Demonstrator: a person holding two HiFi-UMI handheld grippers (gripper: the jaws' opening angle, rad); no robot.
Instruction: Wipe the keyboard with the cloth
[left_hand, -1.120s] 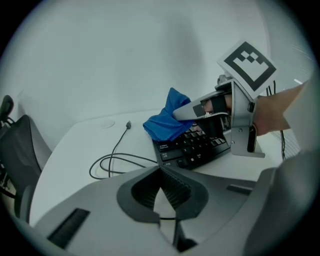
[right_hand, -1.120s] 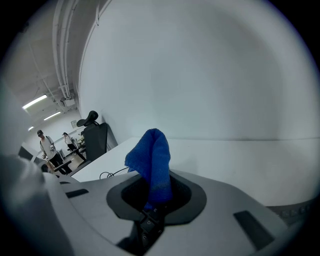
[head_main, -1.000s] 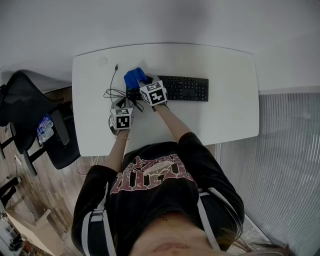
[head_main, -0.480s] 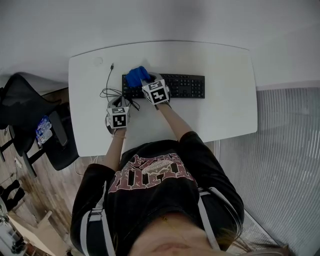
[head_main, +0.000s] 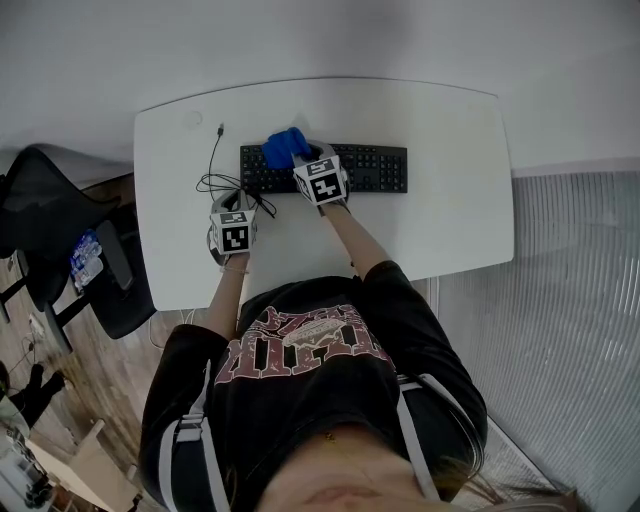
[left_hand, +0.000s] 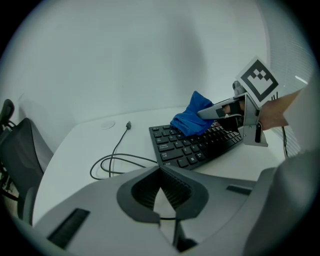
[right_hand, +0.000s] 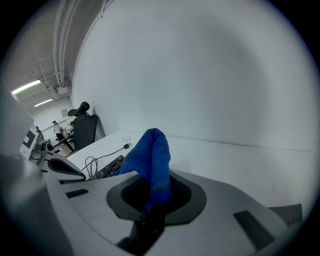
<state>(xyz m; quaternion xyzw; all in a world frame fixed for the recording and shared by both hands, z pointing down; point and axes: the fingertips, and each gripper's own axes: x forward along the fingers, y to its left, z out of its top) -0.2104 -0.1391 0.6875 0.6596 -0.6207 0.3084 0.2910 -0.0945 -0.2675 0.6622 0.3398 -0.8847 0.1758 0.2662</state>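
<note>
A black keyboard (head_main: 365, 170) lies across the far middle of the white desk (head_main: 450, 210). My right gripper (head_main: 300, 157) is shut on a blue cloth (head_main: 284, 147), which it holds down on the keyboard's left part. The right gripper view shows the cloth (right_hand: 151, 159) standing up out of the closed jaws, with the keys (right_hand: 107, 170) to the lower left. In the left gripper view the cloth (left_hand: 191, 120) rests on the keyboard (left_hand: 192, 149) under the right gripper (left_hand: 220, 113). My left gripper (left_hand: 161, 194) is shut on nothing and hovers near the desk's front left, short of the keyboard.
A black cable (head_main: 222, 182) loops on the desk left of the keyboard, its plug end (left_hand: 128, 125) pointing to the wall. A round grommet (head_main: 192, 119) sits in the desk's far left corner. A black office chair (head_main: 60, 240) stands off the desk's left side.
My right gripper has slid the blue cloth to the right along the keyboard's left part. The left gripper has stayed in about the same place.
</note>
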